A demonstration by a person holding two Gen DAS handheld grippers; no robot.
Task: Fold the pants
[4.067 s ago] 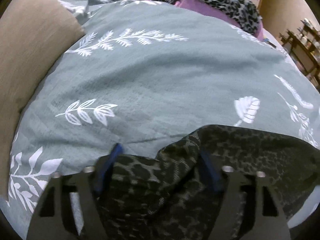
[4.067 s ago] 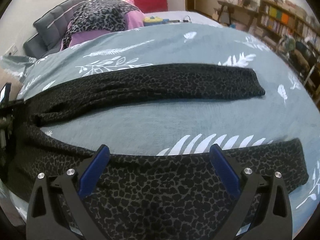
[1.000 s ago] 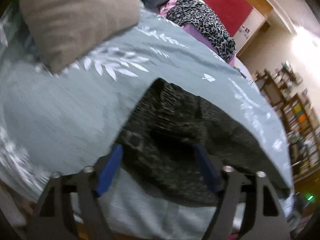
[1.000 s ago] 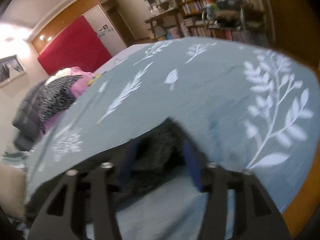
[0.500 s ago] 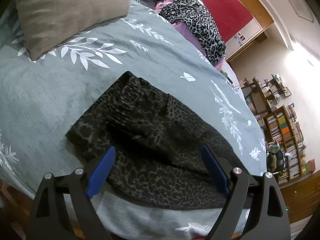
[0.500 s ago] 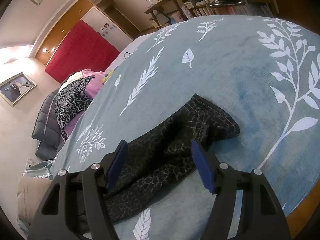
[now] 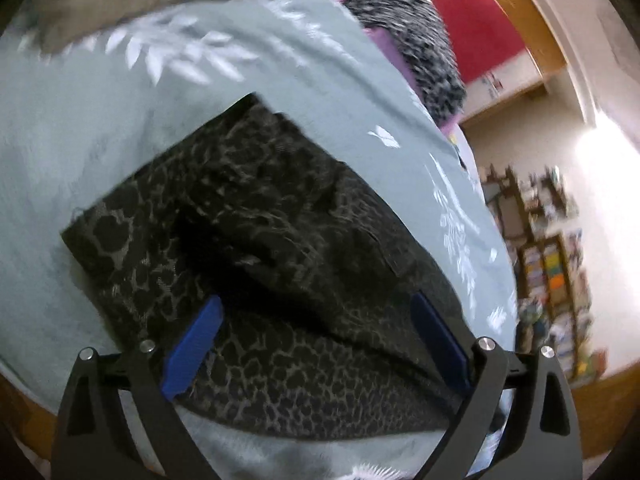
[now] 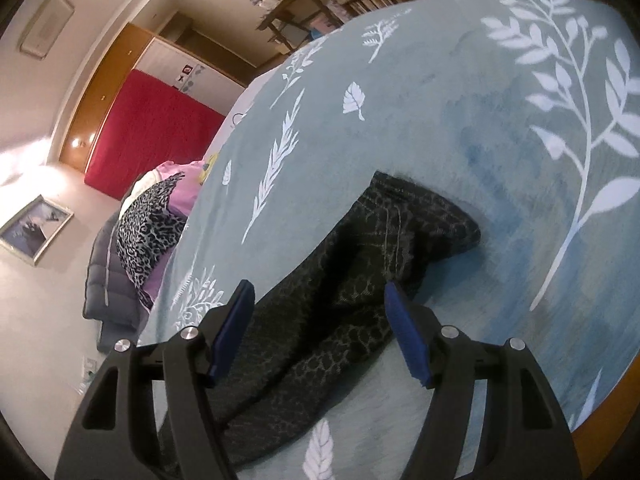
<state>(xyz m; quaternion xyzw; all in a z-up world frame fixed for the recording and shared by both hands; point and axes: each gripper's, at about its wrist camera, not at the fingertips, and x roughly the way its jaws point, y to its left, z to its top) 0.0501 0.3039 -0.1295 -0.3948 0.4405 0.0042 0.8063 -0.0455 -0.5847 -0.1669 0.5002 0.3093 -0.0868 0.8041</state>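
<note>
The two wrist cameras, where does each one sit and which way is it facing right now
Left wrist: on the left gripper, angled down at the pants; jaws opening, clear of the cloth.
Right wrist: on the right gripper, angled down at the pants' other end; jaws open.
Shared: pants, leaf-print bedspread, red panel.

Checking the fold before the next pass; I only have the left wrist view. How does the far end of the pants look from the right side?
Observer: In the right wrist view the pants end in a bunched, rumpled edge on the grey-green bedspread, not a flat one.
Operator: Right gripper on the cloth?
Observer: No. The right gripper has open jaws either side of the fabric, pads apart from it.
Operator: Anything beyond that end?
Observer: Bare bedspread, then the wooden bed edge.
</note>
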